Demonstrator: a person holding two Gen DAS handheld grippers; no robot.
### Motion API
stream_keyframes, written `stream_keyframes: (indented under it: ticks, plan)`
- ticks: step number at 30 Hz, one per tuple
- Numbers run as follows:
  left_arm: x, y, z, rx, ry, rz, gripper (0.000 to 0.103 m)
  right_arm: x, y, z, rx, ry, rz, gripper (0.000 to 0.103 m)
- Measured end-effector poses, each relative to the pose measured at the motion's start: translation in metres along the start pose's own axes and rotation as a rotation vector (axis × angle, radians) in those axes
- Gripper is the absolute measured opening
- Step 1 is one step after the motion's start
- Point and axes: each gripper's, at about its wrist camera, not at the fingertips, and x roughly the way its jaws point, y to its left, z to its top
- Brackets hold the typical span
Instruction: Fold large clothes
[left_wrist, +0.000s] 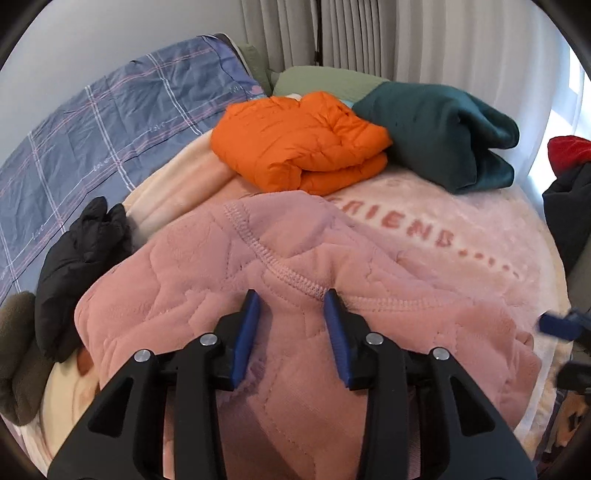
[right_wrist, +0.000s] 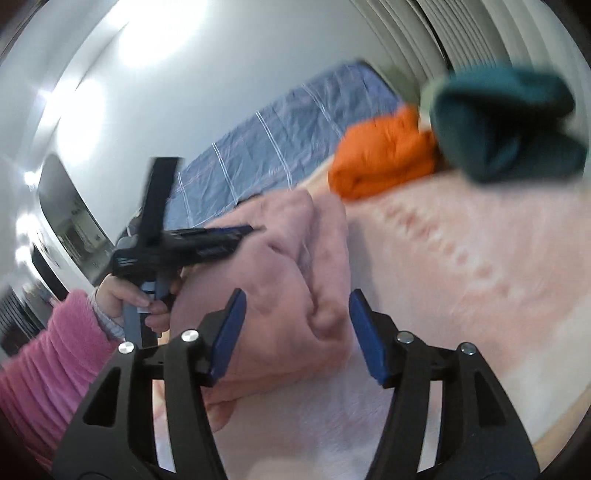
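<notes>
A pink quilted fleece garment lies bunched on the pale pink blanket on the bed; it also shows in the right wrist view. My left gripper is open, its blue fingers resting on the garment beside a stitched seam. In the right wrist view the left gripper lies against the garment's top edge. My right gripper is open, its jaws either side of a fold of the garment, holding nothing. Its blue fingertip shows at the right edge of the left wrist view.
A folded orange puffer jacket and a folded dark teal garment lie at the back of the blanket. A black garment and a brown one lie at the left. A blue plaid sheet covers the bed's left side.
</notes>
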Motion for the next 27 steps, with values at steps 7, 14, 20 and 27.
stream_keyframes:
  ticks: [7,14,20,27]
  plan:
    - [0.008,0.007,0.001,-0.014,0.005,-0.015,0.039,0.047,0.022,-0.007,-0.076,0.128,-0.026,0.004]
    - [0.022,-0.009,-0.002,0.039,-0.012,0.047,0.042,0.085,-0.001,-0.028,0.032,0.268,-0.090,0.000]
    - [-0.010,-0.007,-0.004,0.030,-0.070,0.052,0.043,0.084,0.000,-0.027,0.008,0.279,-0.070,0.000]
    - [-0.052,0.013,0.007,0.022,-0.124,0.118,0.060,0.087,-0.020,-0.024,0.111,0.317,0.051,0.000]
